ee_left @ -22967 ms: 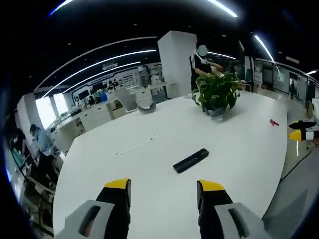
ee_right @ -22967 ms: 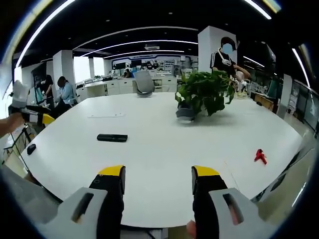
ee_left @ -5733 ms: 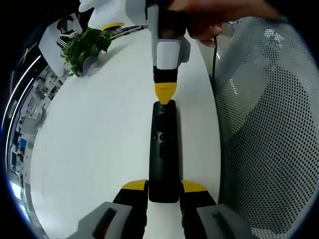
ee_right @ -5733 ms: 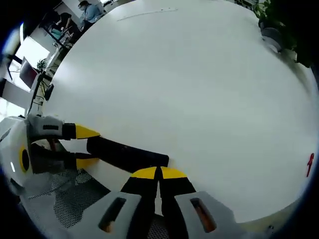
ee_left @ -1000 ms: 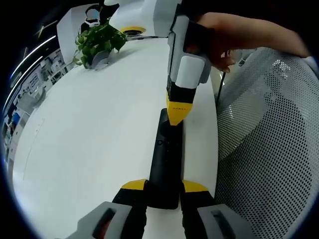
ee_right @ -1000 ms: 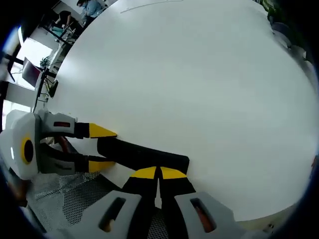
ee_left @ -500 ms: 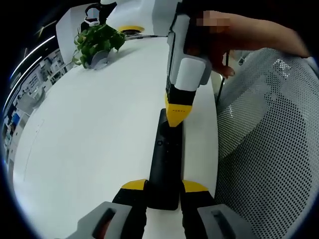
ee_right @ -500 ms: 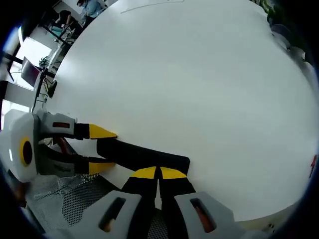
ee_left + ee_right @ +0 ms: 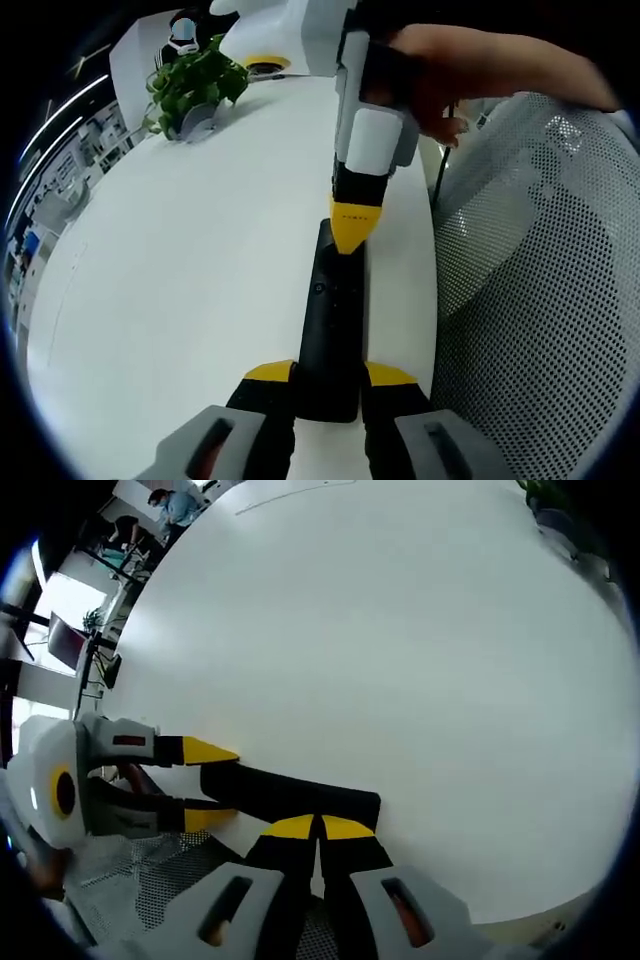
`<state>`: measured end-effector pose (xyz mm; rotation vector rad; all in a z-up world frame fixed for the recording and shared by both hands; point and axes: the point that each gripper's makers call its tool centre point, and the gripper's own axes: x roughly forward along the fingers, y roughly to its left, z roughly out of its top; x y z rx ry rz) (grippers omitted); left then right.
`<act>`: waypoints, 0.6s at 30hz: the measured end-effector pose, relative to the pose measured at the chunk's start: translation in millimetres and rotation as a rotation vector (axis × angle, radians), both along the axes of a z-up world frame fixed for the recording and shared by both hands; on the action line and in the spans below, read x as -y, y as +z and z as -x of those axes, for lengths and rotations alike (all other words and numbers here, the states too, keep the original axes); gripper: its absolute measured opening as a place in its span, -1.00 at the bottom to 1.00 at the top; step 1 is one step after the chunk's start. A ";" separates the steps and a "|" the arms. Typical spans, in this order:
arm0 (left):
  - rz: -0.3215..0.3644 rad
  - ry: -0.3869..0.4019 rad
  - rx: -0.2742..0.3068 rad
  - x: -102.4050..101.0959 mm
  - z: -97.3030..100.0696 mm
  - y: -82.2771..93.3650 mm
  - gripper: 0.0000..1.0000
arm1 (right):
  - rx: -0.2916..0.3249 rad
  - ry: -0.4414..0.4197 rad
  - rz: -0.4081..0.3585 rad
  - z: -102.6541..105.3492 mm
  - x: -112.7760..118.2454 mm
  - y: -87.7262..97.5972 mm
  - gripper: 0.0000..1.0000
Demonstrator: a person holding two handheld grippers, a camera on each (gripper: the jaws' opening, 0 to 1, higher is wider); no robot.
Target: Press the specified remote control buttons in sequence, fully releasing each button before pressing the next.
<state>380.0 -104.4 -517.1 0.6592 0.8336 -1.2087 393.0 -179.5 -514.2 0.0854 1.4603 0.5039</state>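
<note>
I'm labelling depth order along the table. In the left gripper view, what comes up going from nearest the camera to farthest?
Left tool → black remote control → right tool with its tips shut over the remote's far end → hand holding that tool → potted plant.

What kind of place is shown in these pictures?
Probably an open-plan office. A large white table carries a potted plant, a mesh office chair stands beside it, and desks with a seated person show beyond the table's far edge.
</note>
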 end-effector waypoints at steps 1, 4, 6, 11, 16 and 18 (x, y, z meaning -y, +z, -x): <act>0.001 -0.001 0.001 0.0 0.0 0.0 -0.51 | 0.000 0.000 0.000 0.9 -0.4 0.4 -1.00; 0.003 -0.006 0.003 0.0 0.3 0.2 -0.51 | -0.003 0.009 0.000 0.8 -0.5 0.5 -1.00; 0.007 -0.006 0.003 0.1 0.4 0.2 -0.51 | -0.008 0.003 0.000 1.0 0.0 1.0 -1.00; 0.012 -0.009 0.004 0.9 1.0 0.2 -0.52 | 0.013 -0.011 0.001 -1.5 1.9 4.7 -1.00; 0.012 -0.011 0.003 1.1 1.7 0.6 -0.52 | 0.026 -0.035 -0.032 -5.2 -1.4 6.8 -1.00; 0.013 -0.017 0.002 1.9 2.2 0.7 -0.52 | 0.033 -0.033 -0.036 -6.5 -3.0 6.7 -1.00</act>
